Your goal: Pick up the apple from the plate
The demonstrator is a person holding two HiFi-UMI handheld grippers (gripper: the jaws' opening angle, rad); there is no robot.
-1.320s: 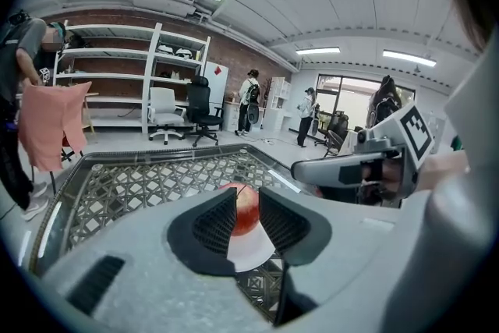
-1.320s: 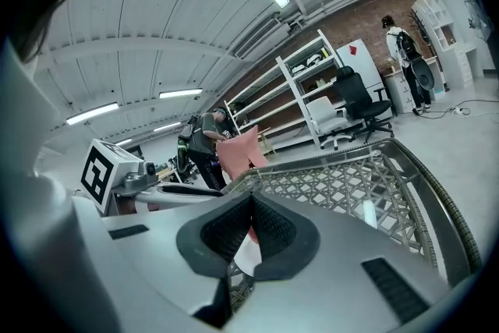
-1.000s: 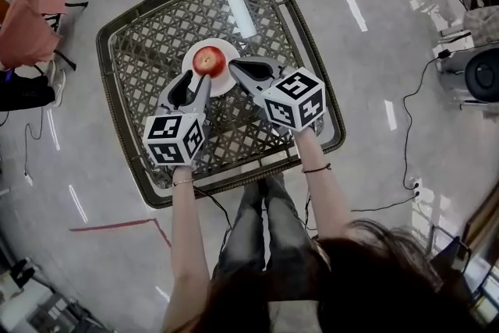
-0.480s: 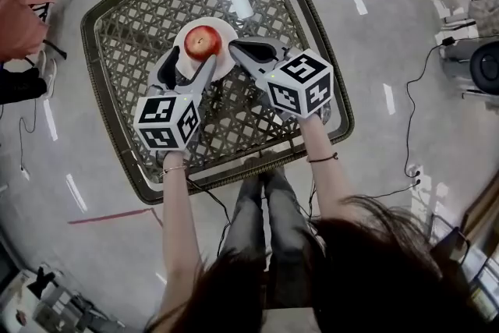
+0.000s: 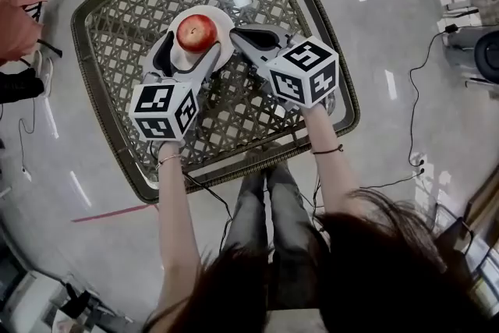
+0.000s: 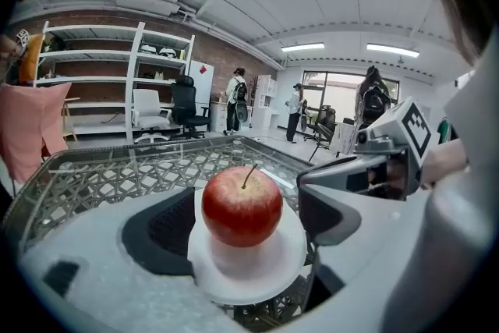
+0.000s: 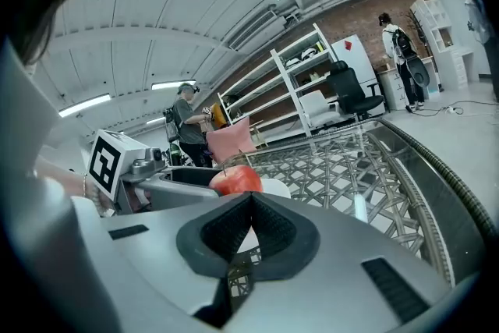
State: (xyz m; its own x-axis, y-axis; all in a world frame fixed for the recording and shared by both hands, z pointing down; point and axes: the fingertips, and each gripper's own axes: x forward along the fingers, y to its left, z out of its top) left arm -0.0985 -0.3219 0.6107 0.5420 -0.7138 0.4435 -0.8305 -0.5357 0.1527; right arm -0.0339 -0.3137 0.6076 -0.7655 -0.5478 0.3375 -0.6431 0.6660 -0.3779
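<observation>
Since a second ago the left gripper [image 5: 188, 55] has advanced from the lower left of the plate [image 5: 224, 21] until it straddles it, and its jaws have just been opening. They now stand wide apart, one on each side of the apple [image 5: 196, 32], without touching it. The apple sits upright on the plate, in the upper middle of the head view, on the lattice worktop [image 5: 129, 19]. The right gripper [image 5: 240, 35] lies just right of the plate, jaws pressed together and empty.
</observation>
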